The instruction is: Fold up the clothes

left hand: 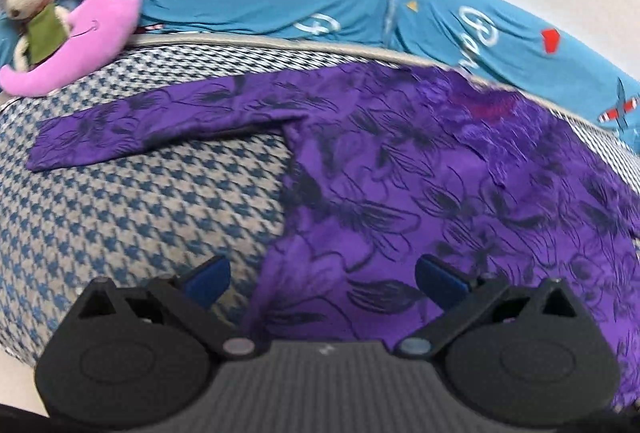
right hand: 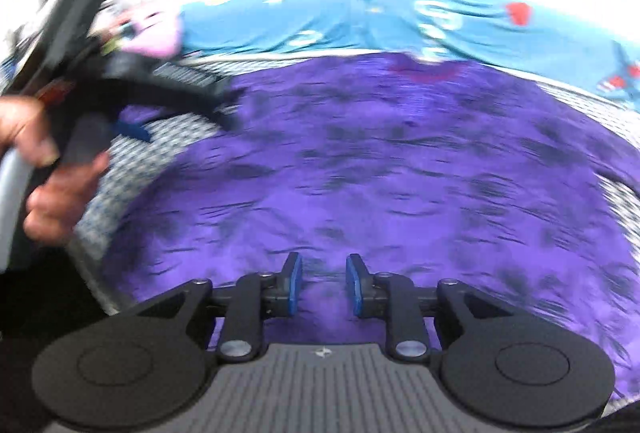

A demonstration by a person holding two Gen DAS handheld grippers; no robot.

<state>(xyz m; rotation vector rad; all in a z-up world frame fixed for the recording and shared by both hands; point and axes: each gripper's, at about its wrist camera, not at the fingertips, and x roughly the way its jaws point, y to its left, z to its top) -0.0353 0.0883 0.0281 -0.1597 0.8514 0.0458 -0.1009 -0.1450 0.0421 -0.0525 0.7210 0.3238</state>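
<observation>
A purple patterned garment (left hand: pixel 420 173) lies spread on a houndstooth bed cover (left hand: pixel 132 217), one sleeve (left hand: pixel 152 129) outstretched; thin and limp, best pinched at hem or sleeve. The left gripper (left hand: pixel 322 283) gapes wide, the right gripper (right hand: pixel 322 283) half-spread, both empty.

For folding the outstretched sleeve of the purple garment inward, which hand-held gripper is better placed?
Probably the left hand-held gripper: it is wide open at the purple garment edge nearest the sleeve. The right hand-held gripper hovers over mid-body fabric.
</observation>
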